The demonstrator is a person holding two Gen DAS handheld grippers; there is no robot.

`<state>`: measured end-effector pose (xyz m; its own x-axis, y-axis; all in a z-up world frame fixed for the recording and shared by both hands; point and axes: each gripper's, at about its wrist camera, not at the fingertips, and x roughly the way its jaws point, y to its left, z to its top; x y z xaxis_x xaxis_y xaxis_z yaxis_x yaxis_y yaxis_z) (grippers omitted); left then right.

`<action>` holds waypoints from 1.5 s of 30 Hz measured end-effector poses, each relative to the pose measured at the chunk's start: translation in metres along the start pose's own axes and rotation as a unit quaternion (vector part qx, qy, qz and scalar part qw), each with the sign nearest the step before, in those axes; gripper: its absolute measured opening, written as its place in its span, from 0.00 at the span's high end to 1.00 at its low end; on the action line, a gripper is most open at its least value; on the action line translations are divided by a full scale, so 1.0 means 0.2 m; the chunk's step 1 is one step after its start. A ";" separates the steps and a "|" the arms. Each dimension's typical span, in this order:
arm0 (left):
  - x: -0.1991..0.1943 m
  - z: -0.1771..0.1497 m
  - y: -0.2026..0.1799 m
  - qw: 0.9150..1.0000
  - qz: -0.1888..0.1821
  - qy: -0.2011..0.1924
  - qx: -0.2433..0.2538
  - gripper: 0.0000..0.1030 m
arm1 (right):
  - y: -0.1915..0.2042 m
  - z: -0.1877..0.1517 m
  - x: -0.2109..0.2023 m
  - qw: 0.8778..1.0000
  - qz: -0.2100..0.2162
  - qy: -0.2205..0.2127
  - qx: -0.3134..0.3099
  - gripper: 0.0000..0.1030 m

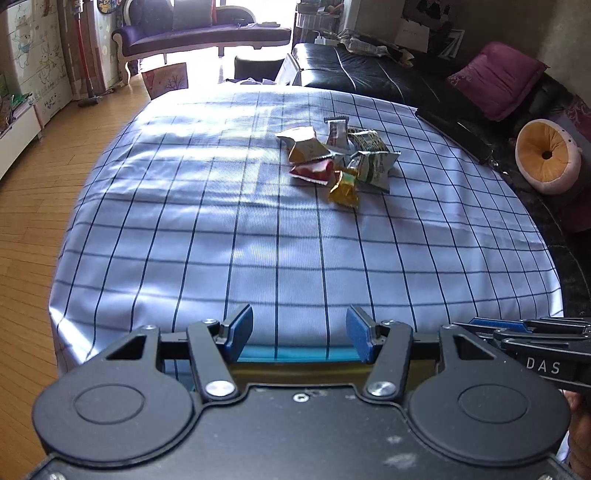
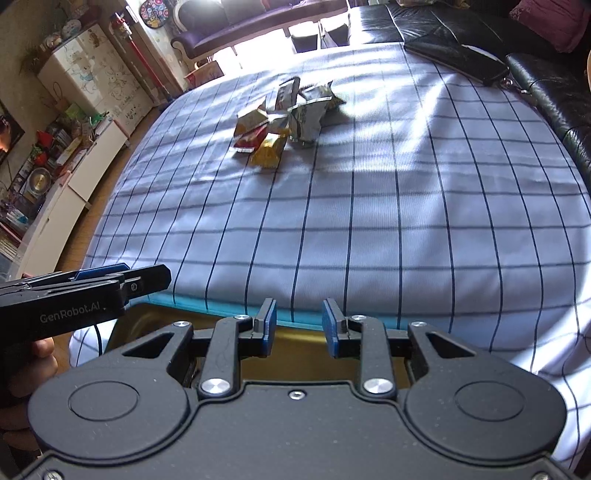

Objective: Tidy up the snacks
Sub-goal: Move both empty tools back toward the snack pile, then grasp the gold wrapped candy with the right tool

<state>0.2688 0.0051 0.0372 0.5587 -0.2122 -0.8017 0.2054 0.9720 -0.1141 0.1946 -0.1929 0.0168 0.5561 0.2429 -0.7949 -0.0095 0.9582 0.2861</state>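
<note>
A small heap of snack packets [image 1: 338,157] lies on the checked tablecloth [image 1: 221,221], right of the middle and far from both grippers; it also shows in the right wrist view [image 2: 284,118]. It holds a yellow packet [image 1: 344,188], a red one [image 1: 312,171] and green-white ones [image 1: 373,164]. My left gripper [image 1: 299,334] is open and empty at the table's near edge, above a gold tray with a teal rim [image 1: 295,356]. My right gripper [image 2: 299,325] is open and empty over the same tray [image 2: 295,354].
A black flat case [image 1: 454,134] lies at the table's right edge next to a black leather sofa [image 1: 369,74] with a pink cushion [image 1: 496,79]. Wooden floor [image 1: 33,206] and white cabinets are to the left. A purple sofa [image 1: 199,35] stands behind.
</note>
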 end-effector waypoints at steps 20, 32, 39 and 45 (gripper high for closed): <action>0.37 0.39 0.09 0.999 0.009 0.037 0.008 0.45 | -0.02 0.32 0.20 0.999 -0.005 -0.034 0.021 0.61; 0.57 0.63 0.21 0.997 0.008 0.066 -0.038 0.46 | 0.10 0.45 0.37 0.999 -0.004 -0.044 0.021 0.61; 0.64 0.76 0.24 0.997 0.010 0.058 -0.044 0.46 | 0.15 0.52 0.46 0.997 -0.017 -0.068 0.016 0.61; 0.67 0.85 0.23 0.998 0.010 0.048 -0.043 0.46 | 0.16 0.55 0.55 0.998 -0.015 -0.060 0.027 0.61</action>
<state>0.4909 0.0046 0.0242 0.4809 -0.1868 -0.8566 0.1230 0.9818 -0.1450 0.3468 -0.1514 -0.0029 0.6509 0.1903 -0.7349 0.0521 0.9546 0.2933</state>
